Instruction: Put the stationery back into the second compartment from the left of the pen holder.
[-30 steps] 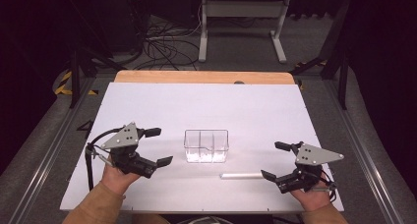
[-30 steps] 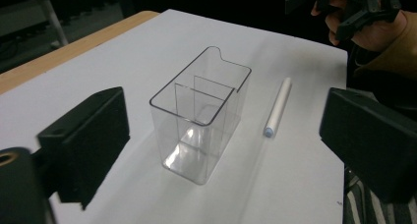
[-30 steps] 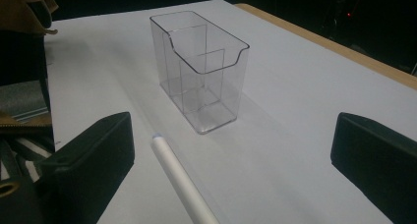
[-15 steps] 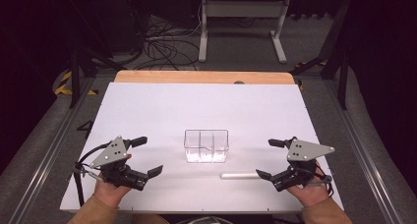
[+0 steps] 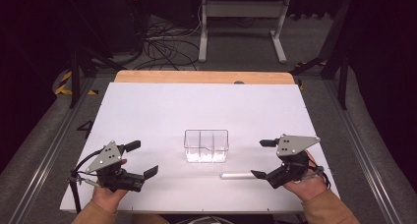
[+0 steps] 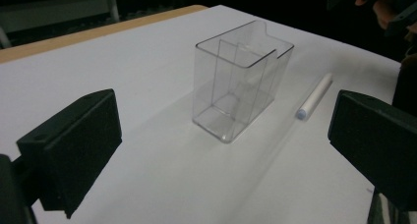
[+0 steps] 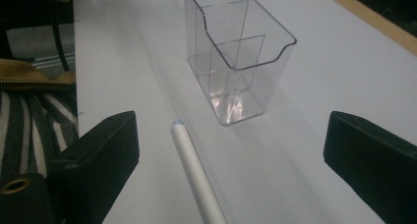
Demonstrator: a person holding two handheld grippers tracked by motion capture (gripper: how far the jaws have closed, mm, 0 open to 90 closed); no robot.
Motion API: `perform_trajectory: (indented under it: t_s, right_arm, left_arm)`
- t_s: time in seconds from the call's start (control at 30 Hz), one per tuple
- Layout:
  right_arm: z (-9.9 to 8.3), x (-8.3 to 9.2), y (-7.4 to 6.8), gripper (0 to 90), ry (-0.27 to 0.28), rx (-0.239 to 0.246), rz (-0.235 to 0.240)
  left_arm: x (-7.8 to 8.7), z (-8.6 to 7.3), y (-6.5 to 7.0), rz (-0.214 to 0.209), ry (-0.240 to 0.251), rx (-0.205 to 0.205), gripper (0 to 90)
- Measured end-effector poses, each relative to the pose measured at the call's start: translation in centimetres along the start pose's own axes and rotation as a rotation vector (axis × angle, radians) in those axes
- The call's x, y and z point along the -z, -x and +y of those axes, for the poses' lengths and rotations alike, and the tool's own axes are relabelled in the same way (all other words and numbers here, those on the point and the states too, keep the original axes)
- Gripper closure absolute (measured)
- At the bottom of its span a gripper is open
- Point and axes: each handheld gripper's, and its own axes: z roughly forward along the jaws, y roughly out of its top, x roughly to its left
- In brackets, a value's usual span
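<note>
Beside pen (image 5: 237, 175) — right claw (image 5: 260, 158) wide, seemingly empty.

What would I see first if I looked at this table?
First, the clear plastic box standing in the middle of the white table, with dividers inside. Just in front of it lies a white pen, close to the right gripper, whose fingers stand open and empty.

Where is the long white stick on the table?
In the high view, the thin white stick lies flat on the white table, just in front of the clear plastic box and right beside the right gripper.
</note>
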Motion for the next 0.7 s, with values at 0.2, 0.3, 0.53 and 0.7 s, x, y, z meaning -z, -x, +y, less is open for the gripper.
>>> perform_trajectory:
  t_s: [0.2,0.3,0.53,0.7]
  right_arm:
    - [0.7,-0.6,0.0,10.6,-0.097,0.044,0.025]
    - [0.9,-1.2,0.0,11.5,-0.120,0.053,0.039]
    - [0.8,-2.6,0.1,14.0,-0.206,0.076,0.069]
    - [0.6,-3.5,0.1,15.9,-0.258,0.093,0.086]
  left_arm:
    - [0.5,-0.7,-0.2,0.034,0.012,0.004,0.5]
    - [0.7,-0.9,-0.4,0.049,0.018,0.006,0.5]
    - [1.2,-1.2,-0.6,0.083,0.041,0.015,0.5]
    - [1.3,-1.3,-0.5,0.097,0.041,0.006,0.6]
